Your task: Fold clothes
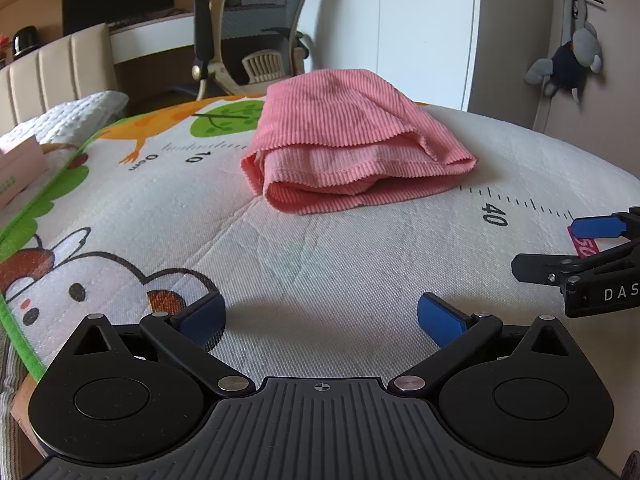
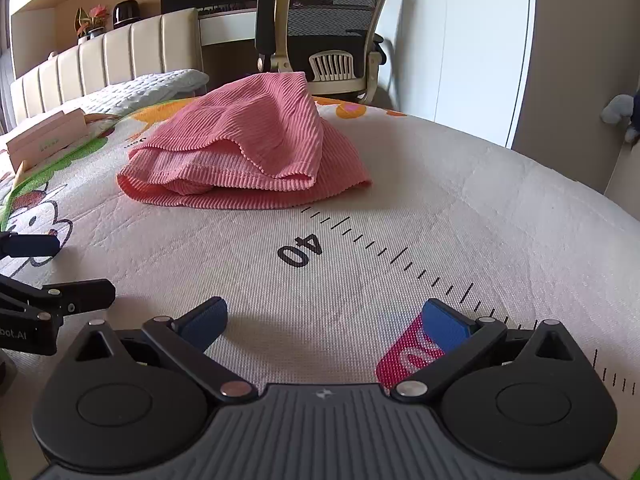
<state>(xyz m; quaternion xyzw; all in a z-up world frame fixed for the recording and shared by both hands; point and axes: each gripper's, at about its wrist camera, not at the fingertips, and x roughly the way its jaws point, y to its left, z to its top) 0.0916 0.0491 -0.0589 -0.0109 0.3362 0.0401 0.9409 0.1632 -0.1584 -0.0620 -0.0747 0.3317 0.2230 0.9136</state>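
A pink ribbed garment lies folded in a thick bundle on the white printed mat, its layered open edges facing me. In the right wrist view the same garment sits ahead and to the left. My left gripper is open over bare mat, well short of the garment, with nothing between its blue pads. My right gripper is open too, near the "40" ruler mark. Each gripper shows at the other view's edge: the right gripper at right, the left gripper at left.
The mat covers a bed with a beige padded headboard and a white quilted pillow. A pink box rests at the left. An office chair and desk stand behind the bed. A plush toy hangs on the right wall.
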